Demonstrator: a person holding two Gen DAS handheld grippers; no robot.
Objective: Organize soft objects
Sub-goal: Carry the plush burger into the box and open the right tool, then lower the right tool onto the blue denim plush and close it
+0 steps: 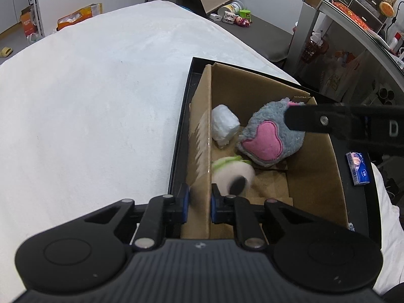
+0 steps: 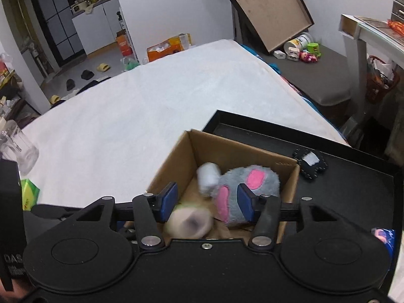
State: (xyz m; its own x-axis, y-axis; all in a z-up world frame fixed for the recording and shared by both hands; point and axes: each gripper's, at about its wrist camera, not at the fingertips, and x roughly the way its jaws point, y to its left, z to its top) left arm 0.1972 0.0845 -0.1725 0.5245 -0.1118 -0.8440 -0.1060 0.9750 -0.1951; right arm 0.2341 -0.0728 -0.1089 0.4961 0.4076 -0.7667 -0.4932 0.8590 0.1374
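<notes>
Here the cardboard box [image 1: 313, 151] stands in a black tray [image 1: 180, 126] at the 3 o'clock side of a white bed cover [image 1: 101, 101]. Three soft things lie inside it. The grey plush [image 1: 271, 136] with pink patches lies tilted, its long axis running from about 7 to 1 o'clock in the left wrist view, pink patch facing up. Beside it at 10 o'clock sits a white wrapped roll [image 1: 224, 125], and at 7 o'clock a blurred cream toy [image 1: 233, 175] with a green trim and a dark spot.

The left gripper [image 1: 199, 202] is pinched nearly closed on the box's near left wall. The right gripper [image 2: 207, 203] stands partly open above the box, nothing pressed between its blue pads [image 2: 169, 197]; the grey plush lies below them.

Only the left view shows a blue packet [image 1: 357, 168] on the tray at 3 o'clock. Only the right view shows a black felt piece [image 2: 309, 164] beyond the box, a clear glass [image 2: 17, 149] and a green object [image 2: 29, 193] at 9 o'clock.
</notes>
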